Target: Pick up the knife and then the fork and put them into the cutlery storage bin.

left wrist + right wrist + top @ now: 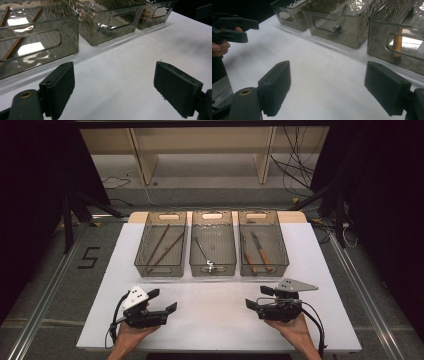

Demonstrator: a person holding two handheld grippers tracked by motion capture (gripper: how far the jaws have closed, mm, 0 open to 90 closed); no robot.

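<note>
Three smoky clear bins stand in a row at the far side of the white table (pixel 215 320). The left bin (pixel 160 269) holds thin brown sticks (pixel 159 242). A slim metal utensil (pixel 201 251) lies in the middle bin (pixel 225 268). In the right bin (pixel 280 268) are tools with wooden handles (pixel 262 254). My left gripper (pixel 164 300) (pixel 113 85) is held low over the near left of the table, open and empty. My right gripper (pixel 256 297) (pixel 327 87) is at the near right, jaws wide apart with only bare table between them.
A broad strip of white table separates the bins from both grippers. In the right gripper view the other gripper (pixel 234 28) and the hand holding it are at upper left. Cables and a shelf frame lie on the floor beyond the table.
</note>
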